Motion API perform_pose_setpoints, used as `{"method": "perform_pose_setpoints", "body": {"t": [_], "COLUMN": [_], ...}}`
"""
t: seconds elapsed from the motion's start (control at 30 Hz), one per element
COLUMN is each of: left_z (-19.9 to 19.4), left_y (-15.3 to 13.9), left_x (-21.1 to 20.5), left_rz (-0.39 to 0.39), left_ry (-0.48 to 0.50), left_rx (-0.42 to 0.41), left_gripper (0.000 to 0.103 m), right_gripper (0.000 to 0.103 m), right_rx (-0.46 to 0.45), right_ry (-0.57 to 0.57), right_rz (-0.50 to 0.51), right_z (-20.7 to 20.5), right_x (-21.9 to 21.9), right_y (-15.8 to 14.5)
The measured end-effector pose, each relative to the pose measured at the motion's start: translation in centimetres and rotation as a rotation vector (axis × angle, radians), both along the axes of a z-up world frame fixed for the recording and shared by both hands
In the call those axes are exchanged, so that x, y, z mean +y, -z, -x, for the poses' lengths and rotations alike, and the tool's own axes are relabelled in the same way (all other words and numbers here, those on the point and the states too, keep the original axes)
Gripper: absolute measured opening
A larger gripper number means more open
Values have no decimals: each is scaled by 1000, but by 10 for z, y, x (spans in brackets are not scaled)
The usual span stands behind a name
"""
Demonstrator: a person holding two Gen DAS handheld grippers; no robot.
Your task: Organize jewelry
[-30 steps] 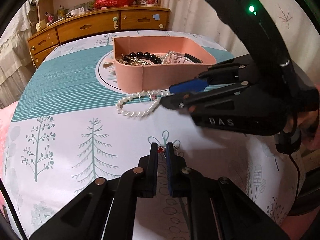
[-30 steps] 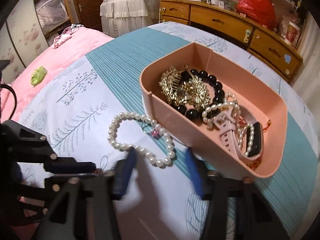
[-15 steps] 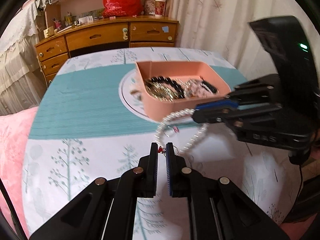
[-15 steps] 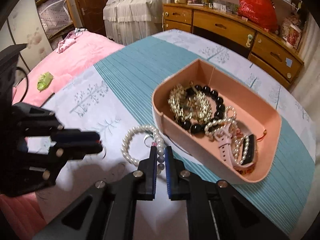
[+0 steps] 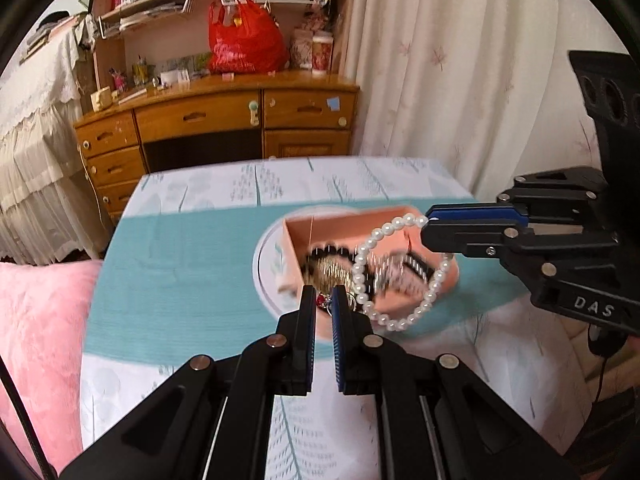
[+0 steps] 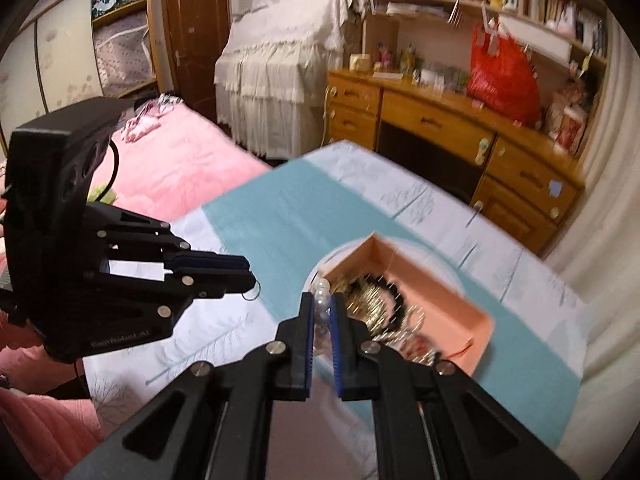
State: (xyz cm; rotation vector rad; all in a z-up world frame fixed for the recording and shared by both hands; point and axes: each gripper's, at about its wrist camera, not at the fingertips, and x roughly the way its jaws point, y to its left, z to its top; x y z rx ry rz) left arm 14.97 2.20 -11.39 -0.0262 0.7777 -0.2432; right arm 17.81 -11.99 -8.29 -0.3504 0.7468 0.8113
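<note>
Left wrist view: the left gripper (image 5: 323, 300) is closed on a small charm (image 5: 321, 300) with a red bead, its tips almost together, just as a second ago. The right gripper (image 5: 428, 227) reaches in from the right edge, clamped shut on the top of a pearl bracelet (image 5: 394, 272), which hangs from it as an open loop. A second ago that bracelet lay flat on the bed cover (image 5: 180, 268) in front of the pink tray (image 5: 344, 222), with the right gripper's tips beside it; now it is up in the air, in front of the tray. The tray sits lower in the picture than before, and more of the desk (image 5: 224, 120) and the red bag (image 5: 244, 44) shows above it. The tray and the jewelry in it are smeared by motion blur, so only black beads and something gold-coloured can be made out. The charm is half hidden between the fingers.

Right wrist view: the right gripper (image 6: 321, 308) pinches a few pearls (image 6: 322, 298) of the bracelet; a second ago its jaws stood wide open around the bracelet on the cover. The rest of the loop is hidden below the fingers. The left gripper (image 6: 250, 276) is at left, closed, with a thin ring (image 6: 251, 291) dangling at its tip. The tray (image 6: 472, 320) and its contents are blurred here too.
</note>
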Motion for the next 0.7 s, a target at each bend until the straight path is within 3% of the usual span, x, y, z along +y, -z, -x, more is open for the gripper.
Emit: {"method": "perform_pose_setpoints", "body": {"t": [0.2, 0.43, 0.47, 0.5, 0.57, 0.63, 0.7], "left_z": [-30, -74, -79, -86, -92, -91, -91], "left_y": [-12, 16, 21, 28, 34, 32, 31], "left_x": [-8, -22, -24, -25, -23, -21, -21], "left_rz": [47, 117, 113, 92, 75, 58, -7], "left_ry": [-23, -90, -113, -154, -200, -206, -212], "left_rx": [-20, 103, 140, 202, 255, 249, 255], "left_gripper": [6, 8, 25, 55, 79, 79, 86], "right_gripper": [7, 8, 8, 8, 14, 20, 41], "right_rx": [-64, 14, 42, 63, 136, 187, 200], "right_ry": [102, 261, 276, 290, 354, 382, 417], "right_rz": [-54, -100, -86, -76, -56, -86, -129], "right_z": [-15, -35, -37, -39, -42, -38, -26], "right_x": [-16, -45, -48, -50, -57, -67, -78], "right_y": [-12, 12, 21, 29, 48, 57, 63]}}
